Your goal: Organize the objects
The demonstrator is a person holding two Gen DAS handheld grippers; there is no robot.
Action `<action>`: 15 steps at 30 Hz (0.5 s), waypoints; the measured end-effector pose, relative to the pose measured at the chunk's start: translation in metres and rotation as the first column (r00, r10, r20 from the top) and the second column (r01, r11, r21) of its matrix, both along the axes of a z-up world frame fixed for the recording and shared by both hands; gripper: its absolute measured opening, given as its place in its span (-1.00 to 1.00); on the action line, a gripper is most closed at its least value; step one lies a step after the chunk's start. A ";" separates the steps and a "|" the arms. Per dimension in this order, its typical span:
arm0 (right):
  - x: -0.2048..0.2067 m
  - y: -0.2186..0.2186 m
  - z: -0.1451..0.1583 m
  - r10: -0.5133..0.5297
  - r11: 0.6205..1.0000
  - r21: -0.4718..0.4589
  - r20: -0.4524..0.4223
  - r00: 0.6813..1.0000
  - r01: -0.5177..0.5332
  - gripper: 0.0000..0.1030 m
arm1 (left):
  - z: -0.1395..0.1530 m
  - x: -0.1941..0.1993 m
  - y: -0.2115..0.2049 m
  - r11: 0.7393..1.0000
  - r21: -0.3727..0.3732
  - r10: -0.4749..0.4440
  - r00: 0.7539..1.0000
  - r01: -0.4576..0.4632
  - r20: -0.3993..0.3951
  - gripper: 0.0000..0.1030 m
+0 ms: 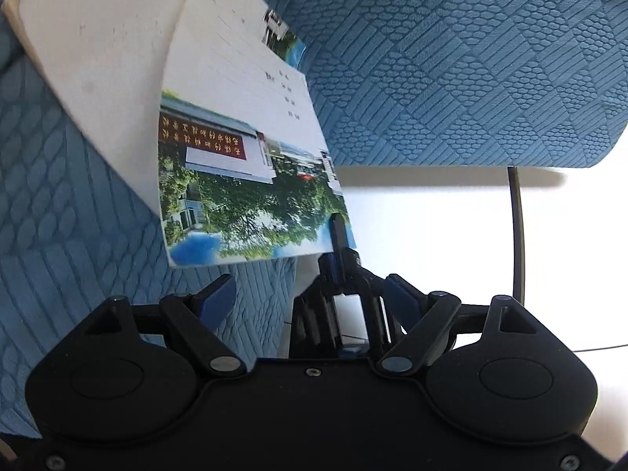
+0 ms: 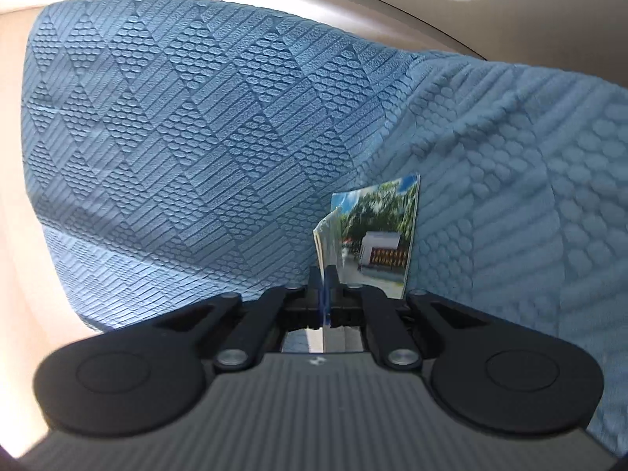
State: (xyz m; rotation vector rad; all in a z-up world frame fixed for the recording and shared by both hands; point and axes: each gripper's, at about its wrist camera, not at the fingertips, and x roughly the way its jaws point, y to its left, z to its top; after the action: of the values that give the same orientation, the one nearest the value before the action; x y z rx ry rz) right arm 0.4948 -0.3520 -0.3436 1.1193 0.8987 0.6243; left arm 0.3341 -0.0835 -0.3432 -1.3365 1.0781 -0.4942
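Left wrist view: a booklet (image 1: pixel 251 180) is held up by its corner in the clamped right gripper (image 1: pixel 338 235), over a blue-covered sofa (image 1: pixel 451 78); the left gripper (image 1: pixel 310 294) is spread open, empty.

I am looking at what seems to be a home, likely a living room. Blue upholstery with a raised pattern of diamonds, stripes and small ovals fills both views: a padded sofa cushion (image 2: pixel 188 125) and, beside it, a second cushion (image 2: pixel 510 180) in the same fabric. Past the cushion's rounded edge I see a pale, brightly lit floor (image 1: pixel 431 227) with a thin dark cable (image 1: pixel 520 235) running along it. A pale curved surface shows above the cushions.
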 end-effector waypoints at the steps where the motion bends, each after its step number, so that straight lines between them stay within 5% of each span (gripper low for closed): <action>1: -0.004 -0.001 0.002 0.003 1.000 0.005 0.003 1.000 -0.003 -0.93 | -0.001 -0.001 -0.001 1.000 0.003 0.002 1.000 -0.002 -0.001 0.54; 11: -0.037 0.000 0.017 0.050 0.997 -0.059 0.049 0.998 -0.047 -0.93 | -0.002 -0.006 0.037 0.990 0.061 0.126 0.992 -0.125 -0.019 0.21; 15: -0.047 0.004 0.026 0.069 0.989 -0.135 0.085 0.994 -0.057 -0.93 | 0.007 -0.004 0.046 0.982 0.138 0.130 0.992 -0.130 0.007 -0.14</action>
State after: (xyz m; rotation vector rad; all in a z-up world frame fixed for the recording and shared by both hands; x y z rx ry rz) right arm 0.4482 -0.3476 -0.3180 0.9403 0.8881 0.6522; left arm 0.3298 -0.0376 -0.3361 -1.2756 1.0012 -0.3159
